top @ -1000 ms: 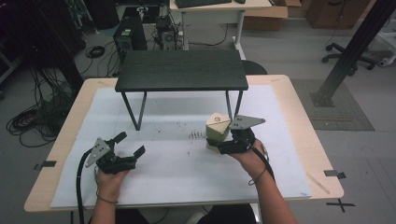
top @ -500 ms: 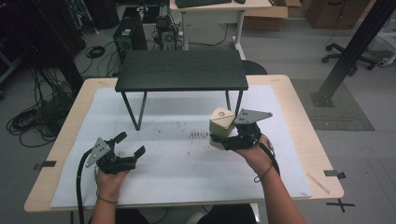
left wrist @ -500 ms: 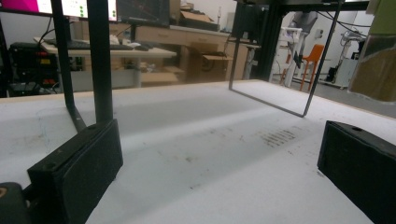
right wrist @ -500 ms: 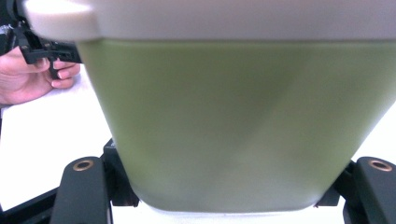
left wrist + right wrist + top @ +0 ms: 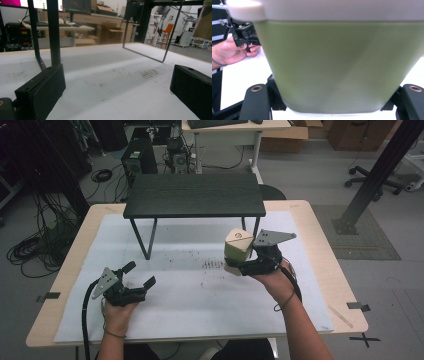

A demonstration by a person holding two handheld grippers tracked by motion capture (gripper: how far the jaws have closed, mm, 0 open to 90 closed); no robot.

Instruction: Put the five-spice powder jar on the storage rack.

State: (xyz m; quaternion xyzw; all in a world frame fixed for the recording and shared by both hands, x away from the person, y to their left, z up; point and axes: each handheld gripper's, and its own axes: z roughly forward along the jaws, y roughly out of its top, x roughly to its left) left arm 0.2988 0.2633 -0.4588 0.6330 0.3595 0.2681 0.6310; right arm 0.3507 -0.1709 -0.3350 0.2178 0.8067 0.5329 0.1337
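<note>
Container: a green container (image 5: 238, 251) with a pale cream lid, held clear of the table in the right gripper, toward the right side of the mat and just in front of the stand's right front leg. In the right gripper view its green wall (image 5: 342, 65) sits between the 2 black jaws, lid rim at the top of the frame.
Container attitude: tilted in the high view, lid facing up and toward the camera. A small dark mark shows on the lid; detail too small to read.
Right gripper: (image 5: 246, 265) clamped on the container's lower body, 1 jaw at each side. Grey three-cornered plate on top, pointing right. The person's right hand (image 5: 274, 279) holds it from behind.
Left gripper: (image 5: 141, 276) low over the mat at the front left, jaws spread wide with nothing between them. In the left gripper view bare mat lies between the 2 jaws (image 5: 115, 92). Cable trails back toward the table's front edge.
Left hand: (image 5: 118, 312) wrapped around the left gripper's rear.
Stand: a black slatted stand (image 5: 195, 195) on thin metal legs, at the rear centre of the mat.
Mat: white sheet (image 5: 200, 295) covering most of the table, with dark scuff marks near its middle.
Table: light wood (image 5: 330, 265), edge visible around the mat.
</note>
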